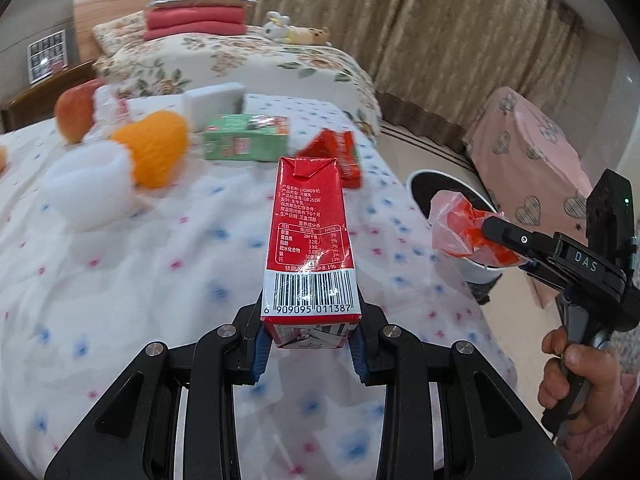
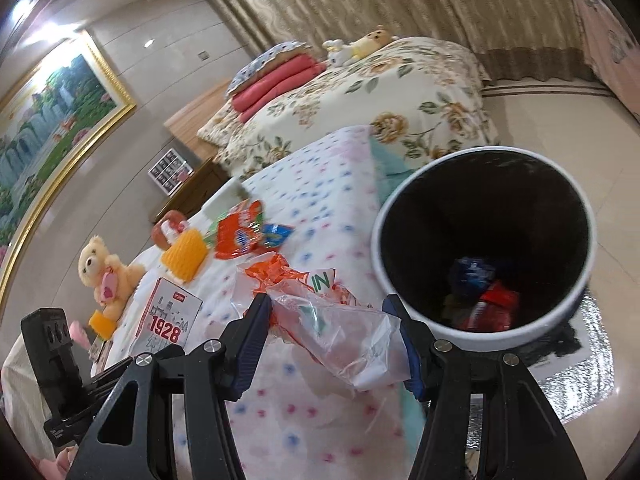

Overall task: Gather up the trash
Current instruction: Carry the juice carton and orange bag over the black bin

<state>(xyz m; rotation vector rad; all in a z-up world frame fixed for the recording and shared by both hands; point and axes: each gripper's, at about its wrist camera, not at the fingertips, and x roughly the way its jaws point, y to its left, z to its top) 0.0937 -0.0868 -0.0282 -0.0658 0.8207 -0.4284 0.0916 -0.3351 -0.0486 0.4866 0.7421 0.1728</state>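
Observation:
My left gripper (image 1: 310, 344) is shut on the lower end of a red milk carton (image 1: 310, 232), which sticks out forward above the dotted bedspread. The same carton (image 2: 168, 316) shows its "1928" side at the lower left of the right wrist view. My right gripper (image 2: 332, 332) is shut on a crumpled clear and orange plastic wrapper (image 2: 340, 332), just left of a white bin (image 2: 378, 248) with a black inside. Some trash (image 2: 488, 300) lies at the bin's bottom. In the left wrist view the right gripper (image 1: 492, 232) holds the wrapper (image 1: 456, 228) in front of the bin (image 1: 424, 184).
On the bedspread lie a green box (image 1: 244, 138), a red pack (image 1: 336, 152), an orange in foam net (image 1: 154, 152), an apple (image 1: 76, 110), a white foam sleeve (image 1: 90, 184), orange snack wrappers (image 2: 240, 232) and a teddy bear (image 2: 104, 272). A floral bed (image 1: 248, 64) stands behind, pink-covered furniture (image 1: 528, 148) to the right.

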